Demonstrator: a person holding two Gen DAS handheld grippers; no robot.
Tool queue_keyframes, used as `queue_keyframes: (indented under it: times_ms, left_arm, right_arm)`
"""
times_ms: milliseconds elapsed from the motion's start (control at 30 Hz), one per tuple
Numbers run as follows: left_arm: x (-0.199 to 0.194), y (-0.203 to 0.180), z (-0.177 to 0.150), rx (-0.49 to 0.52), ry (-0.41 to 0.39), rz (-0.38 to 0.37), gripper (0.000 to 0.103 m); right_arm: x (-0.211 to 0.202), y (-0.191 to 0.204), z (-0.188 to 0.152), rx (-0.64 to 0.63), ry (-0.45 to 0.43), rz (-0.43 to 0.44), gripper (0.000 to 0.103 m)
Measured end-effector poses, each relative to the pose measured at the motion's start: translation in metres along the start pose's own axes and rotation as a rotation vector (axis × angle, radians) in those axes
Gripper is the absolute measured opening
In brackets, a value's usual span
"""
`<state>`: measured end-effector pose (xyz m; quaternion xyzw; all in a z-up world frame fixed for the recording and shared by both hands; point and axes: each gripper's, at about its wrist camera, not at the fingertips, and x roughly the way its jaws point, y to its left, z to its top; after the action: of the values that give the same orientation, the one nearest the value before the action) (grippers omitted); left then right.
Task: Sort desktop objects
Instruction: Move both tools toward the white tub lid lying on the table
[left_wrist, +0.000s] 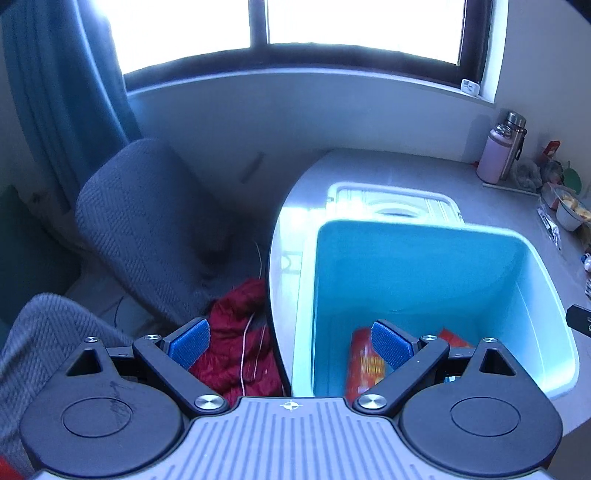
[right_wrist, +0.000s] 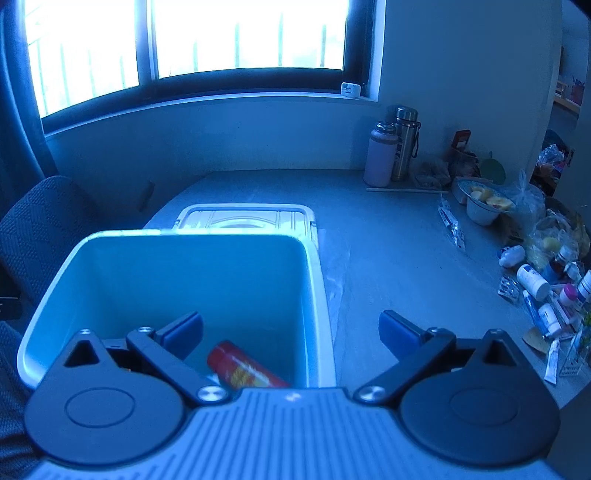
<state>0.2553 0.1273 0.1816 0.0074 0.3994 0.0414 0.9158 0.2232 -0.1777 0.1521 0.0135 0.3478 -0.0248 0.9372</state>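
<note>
Bin (right_wrist: 314, 266) hides red packet (right_wrist: 240, 367) (label blurred) behind tongs (right_wrist: 291, 332).

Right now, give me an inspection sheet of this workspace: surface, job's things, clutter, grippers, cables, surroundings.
Surface: grey table, rounded at its far left corner.
Job's things: blue bin open on the table, a red packet lying inside; its white lid lies flat behind it.
Clutter: small bottles and tubes heaped at the table's right edge; a bowl of food, a pink flask and a steel flask toward the back.
Grippers: left gripper open, empty, over the bin's left rim; right gripper open, empty, over its right rim.
Cables: thin cord across a red garment.
Surroundings: grey chair, window, teal curtain.
</note>
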Motion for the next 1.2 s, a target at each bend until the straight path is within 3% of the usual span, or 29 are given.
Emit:
queue_keyframes:
  times_ms: [400,733,1200]
  left_arm:
    - [0.055,-0.007,0.072,0.027,0.032,-0.001,0.096]
    - [0.108,-0.026,0.133,0.041,0.103,-0.001,0.096]
    - [0.212,-0.038,0.206,-0.017,0.193,-0.047,0.096]
  right_arm:
    - [0.050,0.001,0.057,-0.030,0.030,0.016,0.102]
    - [0.101,-0.004,0.110,-0.011,0.106,0.038,0.102]
    - [0.196,-0.011,0.159,0.007,0.188,0.041,0.102]
